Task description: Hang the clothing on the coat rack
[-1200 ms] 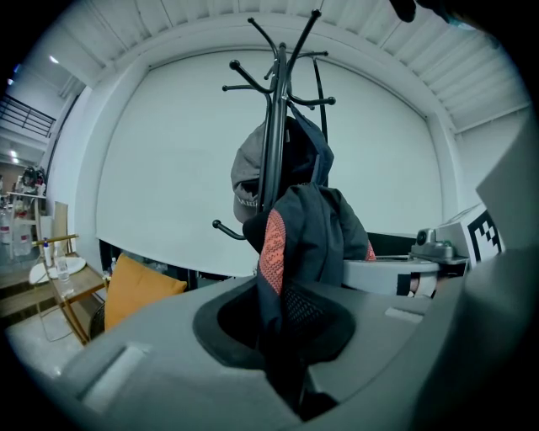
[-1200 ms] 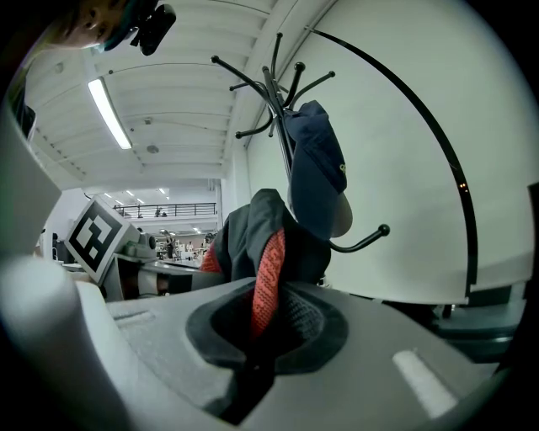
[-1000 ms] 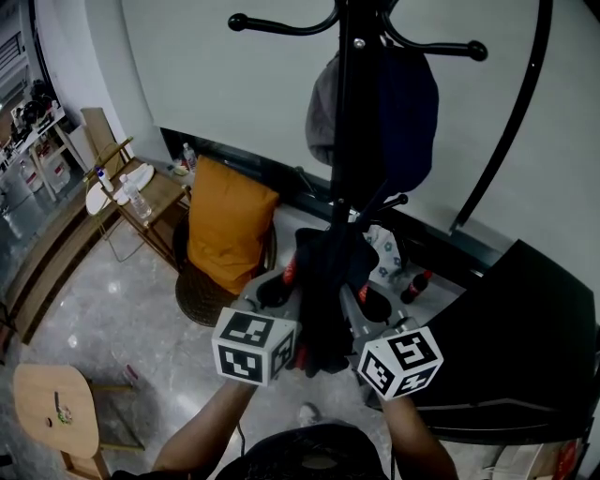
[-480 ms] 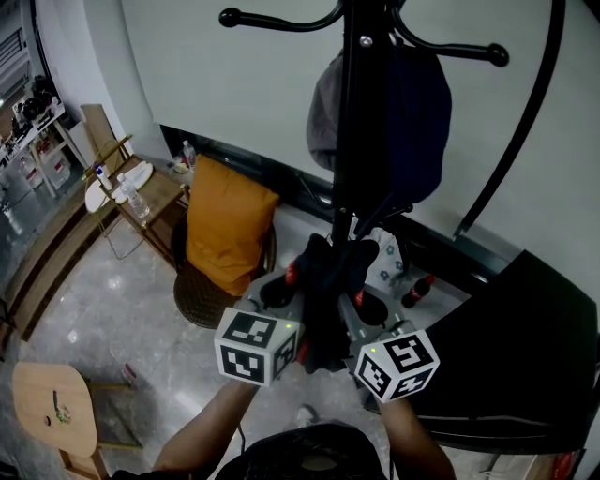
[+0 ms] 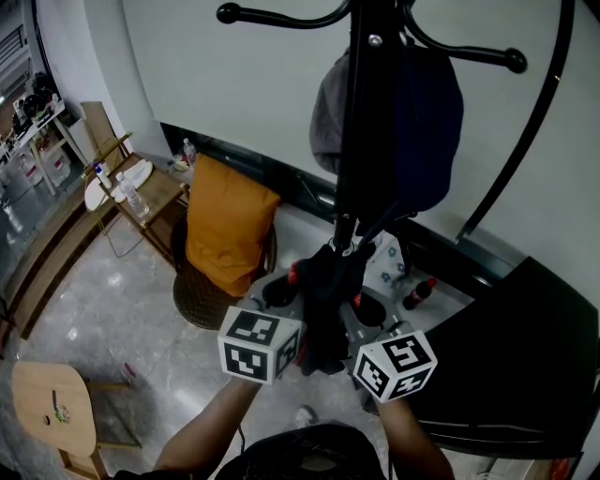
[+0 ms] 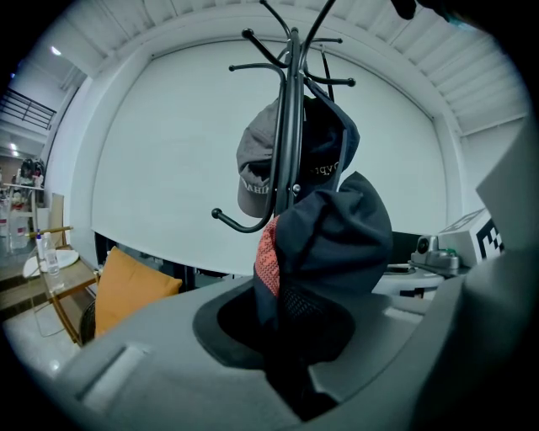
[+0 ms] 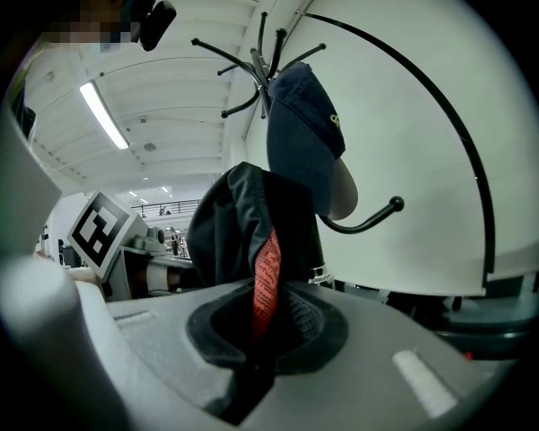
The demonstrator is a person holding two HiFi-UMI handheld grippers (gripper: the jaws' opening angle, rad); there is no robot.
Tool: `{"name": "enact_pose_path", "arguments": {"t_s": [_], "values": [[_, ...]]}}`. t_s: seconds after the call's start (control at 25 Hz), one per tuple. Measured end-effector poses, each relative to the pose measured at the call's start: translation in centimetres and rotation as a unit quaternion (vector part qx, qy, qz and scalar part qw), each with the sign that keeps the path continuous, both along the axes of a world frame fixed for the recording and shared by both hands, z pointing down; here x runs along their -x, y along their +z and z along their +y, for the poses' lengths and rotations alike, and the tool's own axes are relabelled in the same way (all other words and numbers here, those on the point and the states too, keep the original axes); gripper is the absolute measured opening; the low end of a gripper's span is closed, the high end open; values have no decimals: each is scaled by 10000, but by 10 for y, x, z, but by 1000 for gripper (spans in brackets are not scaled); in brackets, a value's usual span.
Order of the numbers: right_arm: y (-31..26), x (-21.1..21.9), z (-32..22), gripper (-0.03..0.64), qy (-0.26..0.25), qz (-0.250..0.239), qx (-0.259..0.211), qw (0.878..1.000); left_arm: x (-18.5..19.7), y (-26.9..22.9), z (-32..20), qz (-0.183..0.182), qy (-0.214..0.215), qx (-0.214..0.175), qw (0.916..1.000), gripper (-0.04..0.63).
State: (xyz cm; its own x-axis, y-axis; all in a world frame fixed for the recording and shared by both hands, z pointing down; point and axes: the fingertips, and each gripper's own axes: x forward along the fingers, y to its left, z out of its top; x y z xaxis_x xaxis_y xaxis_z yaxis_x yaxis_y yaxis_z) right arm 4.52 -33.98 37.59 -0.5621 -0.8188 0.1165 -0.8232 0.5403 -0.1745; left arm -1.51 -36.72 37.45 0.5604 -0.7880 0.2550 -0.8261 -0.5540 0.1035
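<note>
A dark garment (image 5: 328, 300) with a red inner label (image 7: 267, 282) hangs bunched between my two grippers, close in front of the black coat rack pole (image 5: 361, 141). My left gripper (image 5: 292, 309) is shut on the garment (image 6: 328, 252) from the left. Pinching it from the right is my right gripper (image 5: 354, 314), also shut on the garment (image 7: 244, 227). A low hook of the rack (image 5: 398, 208) sits just above the cloth. Higher up hang a grey cap (image 5: 330, 122) and a navy cap (image 5: 427, 122). Upper hooks (image 5: 281, 16) spread from the pole.
An orange cushion on a round chair (image 5: 225, 230) stands left of the rack. A wooden side table with bottles (image 5: 136, 192) is further left, a round wooden stool (image 5: 47, 408) at the lower left. A black curved lamp arm (image 5: 525, 141) and a black table (image 5: 525, 356) are on the right.
Both grippers have carried the garment slightly up and toward the pole; the rack now looms larger and the cloth's top reaches the low hook.
</note>
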Motion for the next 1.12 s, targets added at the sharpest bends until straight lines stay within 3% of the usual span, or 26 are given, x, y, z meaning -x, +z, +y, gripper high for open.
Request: {"name": "enact_pose_path", "arguments": {"t_s": [1.12], "values": [[21,4,-20,26,-9,21,232,9997,3,21,-20,-152,-27,174,9997,34]]}}
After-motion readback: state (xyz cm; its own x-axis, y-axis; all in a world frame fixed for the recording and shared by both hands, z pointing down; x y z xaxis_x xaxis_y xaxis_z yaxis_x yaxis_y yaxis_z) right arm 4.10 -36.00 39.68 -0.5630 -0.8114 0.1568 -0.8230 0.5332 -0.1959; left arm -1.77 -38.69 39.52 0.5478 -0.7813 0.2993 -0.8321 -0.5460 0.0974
